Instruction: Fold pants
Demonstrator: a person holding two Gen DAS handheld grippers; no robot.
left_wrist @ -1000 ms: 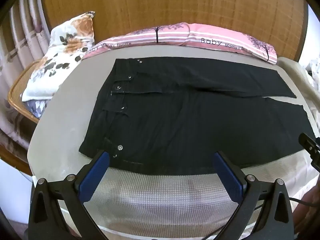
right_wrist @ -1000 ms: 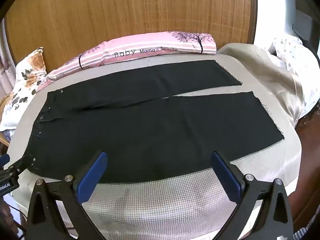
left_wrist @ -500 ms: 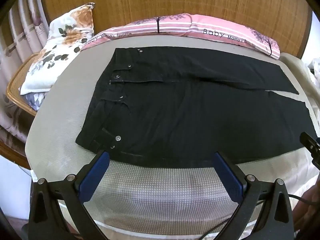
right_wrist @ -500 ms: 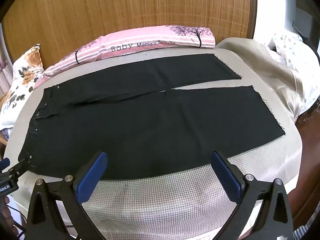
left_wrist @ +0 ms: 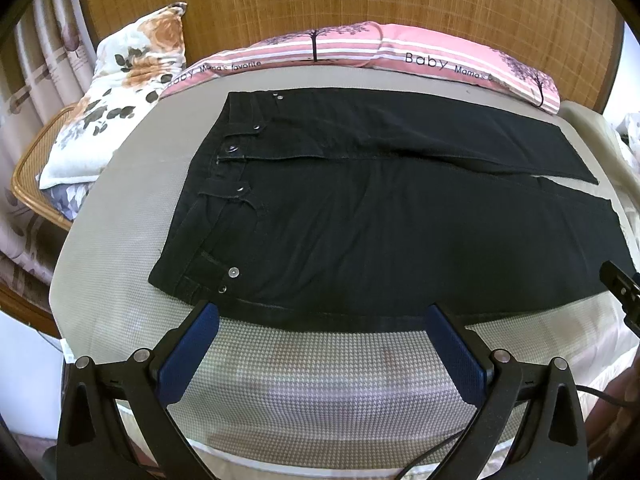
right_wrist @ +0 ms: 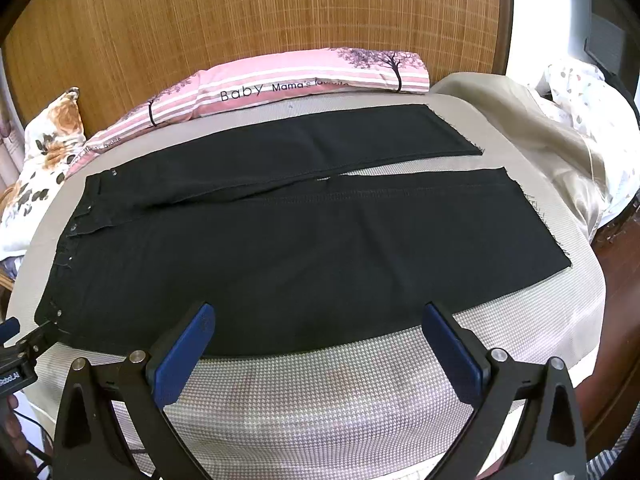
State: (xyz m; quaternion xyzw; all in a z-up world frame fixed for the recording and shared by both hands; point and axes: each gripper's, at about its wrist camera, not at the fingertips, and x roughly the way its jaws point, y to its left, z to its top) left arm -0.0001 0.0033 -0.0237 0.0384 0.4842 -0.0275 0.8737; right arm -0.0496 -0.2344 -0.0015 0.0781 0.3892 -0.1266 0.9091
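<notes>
Black pants (left_wrist: 380, 216) (right_wrist: 280, 240) lie flat on the bed, waistband to the left, both legs spread to the right with a narrow gap between them. My left gripper (left_wrist: 320, 320) hovers open over the near edge of the pants, close to the waistband corner. My right gripper (right_wrist: 318, 320) is open too, above the near edge of the front leg. Nothing is between either pair of blue pads. The right gripper's tip (left_wrist: 622, 292) shows at the right edge of the left wrist view; the left gripper's body (right_wrist: 16, 348) shows at the left edge of the right wrist view.
A pink striped pillow (left_wrist: 400, 56) (right_wrist: 280, 80) lies along the wooden headboard (left_wrist: 340, 0). A floral pillow (left_wrist: 116, 92) leans on a wicker chair (left_wrist: 28, 168) at the left. A beige blanket (right_wrist: 540, 128) is bunched at the right. The houndstooth bed cover (left_wrist: 320, 380) runs to the near edge.
Both grippers have pulled back and risen a little, so the pants sit slightly farther away and more of the bed cover shows. The pants have not moved.
</notes>
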